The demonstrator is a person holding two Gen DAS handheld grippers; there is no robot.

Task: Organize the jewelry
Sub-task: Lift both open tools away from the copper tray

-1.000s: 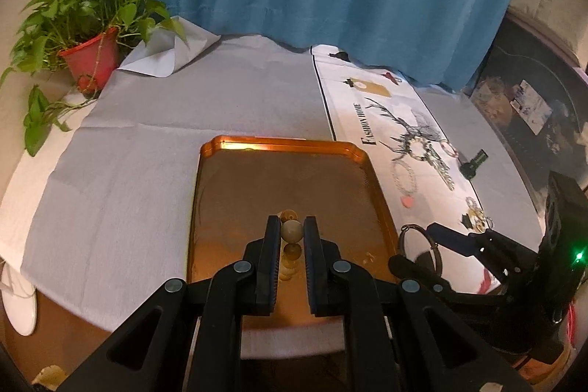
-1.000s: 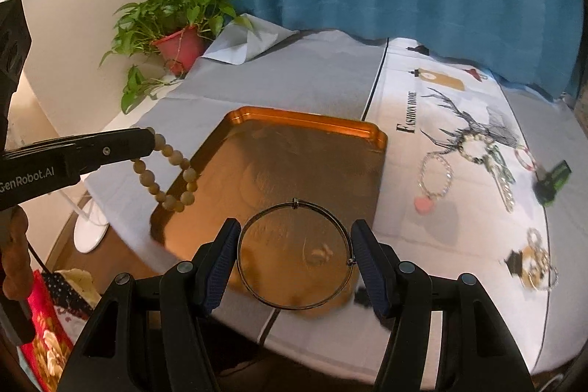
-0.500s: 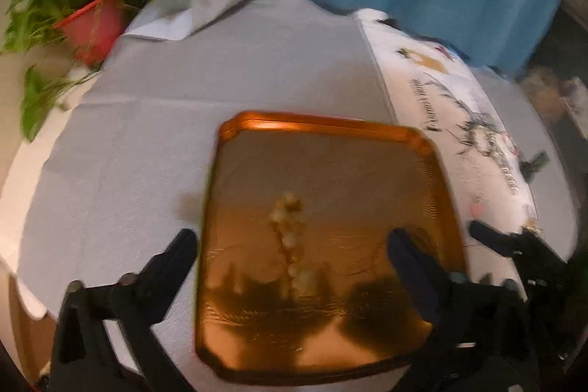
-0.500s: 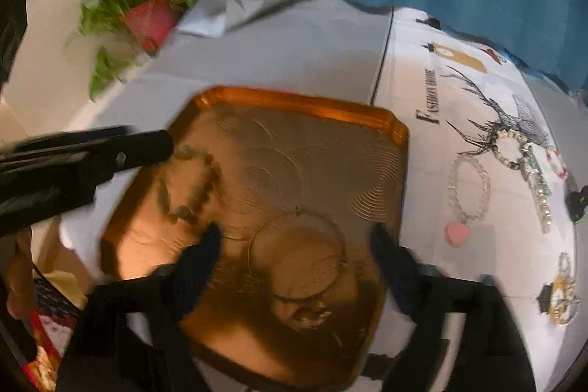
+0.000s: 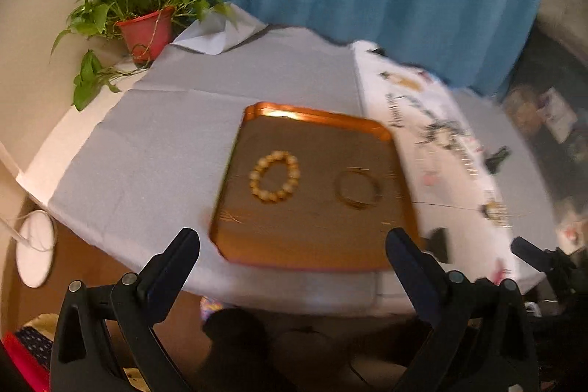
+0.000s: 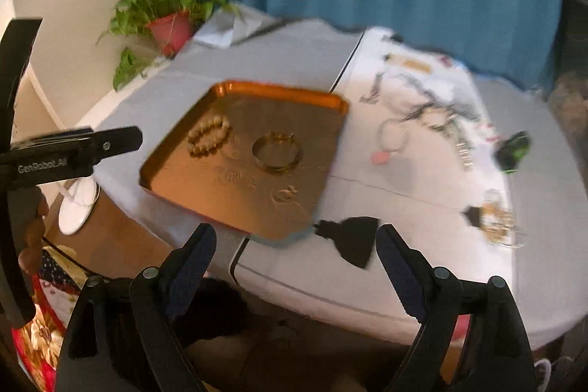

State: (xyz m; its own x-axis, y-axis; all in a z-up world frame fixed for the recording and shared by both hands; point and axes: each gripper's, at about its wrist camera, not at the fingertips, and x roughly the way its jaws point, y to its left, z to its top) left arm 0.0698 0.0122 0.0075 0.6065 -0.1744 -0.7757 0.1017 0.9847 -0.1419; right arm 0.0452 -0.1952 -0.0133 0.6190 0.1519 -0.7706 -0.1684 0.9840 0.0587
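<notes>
Now bead bracelet (image 5: 274, 176), bangle (image 5: 358, 189) in tray (image 5: 316, 115), grippers apart

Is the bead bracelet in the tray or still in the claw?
In the tray. The bead bracelet lies flat on the tray, beside the bangle. The left claw is open and empty.

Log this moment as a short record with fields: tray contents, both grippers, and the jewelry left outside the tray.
tray: copper, on grey cloth
in tray: bead bracelet on its left side, wire bangle on its right side, lying apart
left gripper: open, empty, at the near table edge
right gripper: open, empty
outside tray: several blurred pieces on the white mat, among them a pink heart charm
</notes>
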